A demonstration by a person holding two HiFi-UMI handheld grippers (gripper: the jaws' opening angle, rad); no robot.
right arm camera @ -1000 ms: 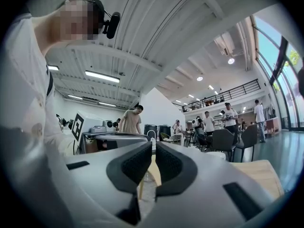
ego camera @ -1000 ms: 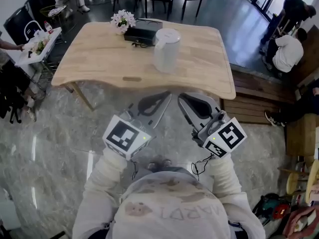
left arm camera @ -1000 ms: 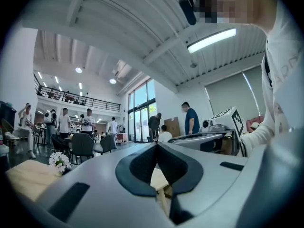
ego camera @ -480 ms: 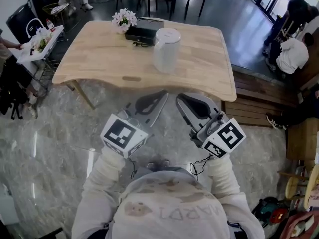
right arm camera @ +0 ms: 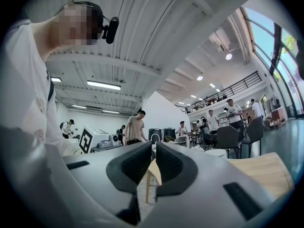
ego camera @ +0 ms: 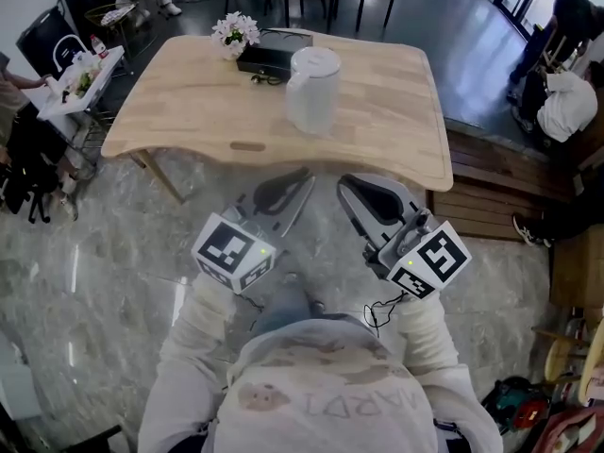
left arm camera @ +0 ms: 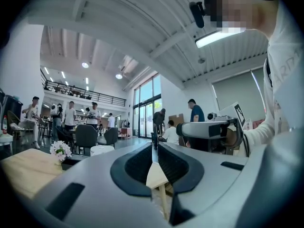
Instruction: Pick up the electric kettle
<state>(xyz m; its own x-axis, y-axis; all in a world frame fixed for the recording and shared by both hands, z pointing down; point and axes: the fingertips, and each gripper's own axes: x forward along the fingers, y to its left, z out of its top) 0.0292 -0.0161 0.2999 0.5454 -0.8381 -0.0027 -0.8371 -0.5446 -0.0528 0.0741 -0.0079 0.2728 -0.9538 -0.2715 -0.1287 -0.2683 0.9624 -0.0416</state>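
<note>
Hovering short of table (ego camera: 189, 121), over grey floor (ego camera: 104, 253), both grippers empty. Left gripper (ego camera: 308, 174): jaws pressed together, nothing between, pointed toward table edge. Right gripper (ego camera: 345, 183): jaws likewise closed on nothing, near left one. Kettle (ego camera: 311, 91), white, lid on, stood upright on table past its middle, well apart from both grippers. Black box (ego camera: 271, 60) lay just behind kettle; flowers (ego camera: 233, 35) stood at box's left end.
</note>
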